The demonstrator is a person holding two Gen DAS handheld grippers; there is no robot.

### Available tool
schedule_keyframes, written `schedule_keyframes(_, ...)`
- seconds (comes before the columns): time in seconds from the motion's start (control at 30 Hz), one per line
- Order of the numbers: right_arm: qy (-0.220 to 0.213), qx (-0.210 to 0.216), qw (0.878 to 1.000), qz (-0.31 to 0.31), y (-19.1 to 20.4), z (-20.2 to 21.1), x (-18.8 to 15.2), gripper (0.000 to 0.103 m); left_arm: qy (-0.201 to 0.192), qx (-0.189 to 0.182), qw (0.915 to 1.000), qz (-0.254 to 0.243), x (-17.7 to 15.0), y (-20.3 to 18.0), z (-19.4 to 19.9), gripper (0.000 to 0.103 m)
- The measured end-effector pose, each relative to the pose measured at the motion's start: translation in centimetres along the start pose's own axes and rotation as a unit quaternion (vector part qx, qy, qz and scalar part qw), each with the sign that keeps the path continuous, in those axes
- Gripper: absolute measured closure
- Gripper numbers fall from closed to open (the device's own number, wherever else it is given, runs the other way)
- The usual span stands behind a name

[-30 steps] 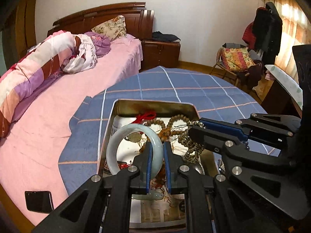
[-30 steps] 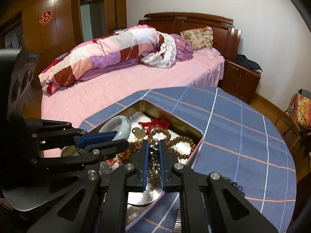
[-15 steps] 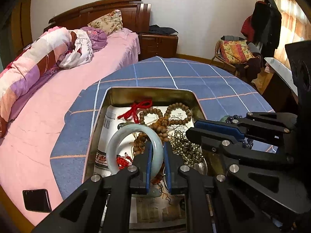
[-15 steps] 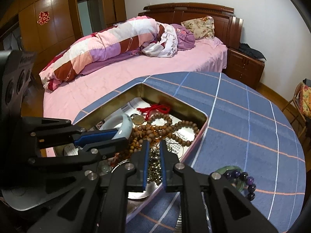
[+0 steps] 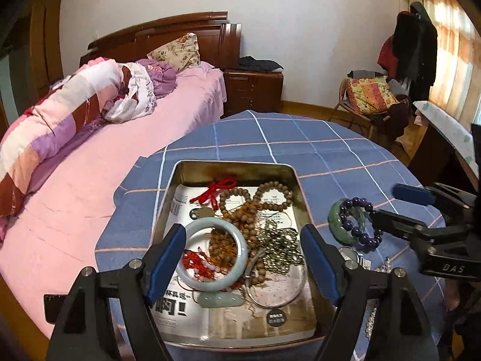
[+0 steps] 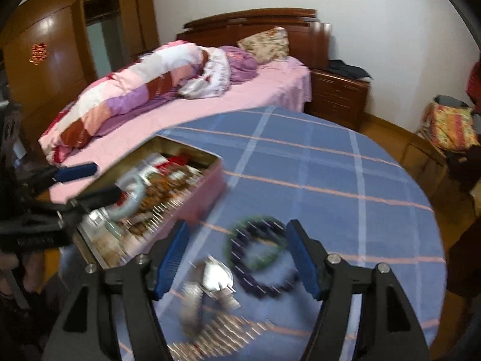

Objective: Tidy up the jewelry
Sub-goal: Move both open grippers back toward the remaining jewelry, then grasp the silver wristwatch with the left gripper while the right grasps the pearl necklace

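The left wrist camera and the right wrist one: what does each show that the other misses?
Only the left view shows the red cord, the coat rack and sharp detail inside the tin. Only the right view, blurred, shows the wardrobe. Both show the pale bangle, the purple bead bracelet, the bed and open jaws.

Right view motion-blurred: tin (image 6: pixel 192 186) contents, watch (image 6: pixel 216 282), bead bracelets (image 6: pixel 258 255) indistinct.

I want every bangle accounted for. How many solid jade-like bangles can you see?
2: a pale bangle inside the tin, and a green bangle on the tablecloth beside it, under purple beads. The tangle may hide more.
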State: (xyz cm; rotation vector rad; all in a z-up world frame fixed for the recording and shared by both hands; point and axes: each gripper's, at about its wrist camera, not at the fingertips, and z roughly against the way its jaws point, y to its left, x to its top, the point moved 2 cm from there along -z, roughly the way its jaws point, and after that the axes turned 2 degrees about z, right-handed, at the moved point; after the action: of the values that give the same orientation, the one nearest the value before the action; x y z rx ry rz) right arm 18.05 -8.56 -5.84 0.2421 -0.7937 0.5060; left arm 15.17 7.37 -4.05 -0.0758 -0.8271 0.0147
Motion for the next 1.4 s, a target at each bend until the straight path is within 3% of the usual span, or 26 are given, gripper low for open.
schedule_keyframes(0.23,0.021,-0.009,1.0,-0.017,-0.7,2.1,-3.9,0.03,0.009,0.019,0.9997,-0.016,-0.9,-2.7,0.3,0.025)
schedule_keyframes(0.5,0.054,0.027,0.998,0.004,2.6,1.6,-6.3,0.026,0.017,0.045,0.9984,-0.029,-2.1,-4.9,0.3,0.025)
schedule_keyframes(0.63,0.077,0.001,0.997,0.028,3.5,0.1,-7.1,0.027,0.017,0.04,0.9989,-0.019,-2.3,-5.3,0.4,0.025)
schedule_keyframes(0.8,0.085,-0.02,0.996,0.022,1.7,0.5,-8.0,0.043,0.021,0.032,0.9991,-0.017,-2.6,-5.7,0.5,0.025)
schedule_keyframes(0.9,0.091,-0.063,0.994,0.018,-0.4,0.9,-8.4,0.071,0.015,0.018,0.9995,-0.023,-2.7,-6.6,1.0,0.025)
schedule_keyframes(1.13,0.088,-0.1,0.991,-0.018,-4.8,1.5,-8.8,0.073,0.014,-0.007,0.9984,-0.054,-3.4,-9.8,0.9,0.025)
schedule_keyframes(1.4,0.074,-0.092,0.993,-0.031,-4.8,1.3,-8.5,0.071,0.041,-0.028,0.9944,-0.093,-4.3,-13.2,-0.9,0.025)
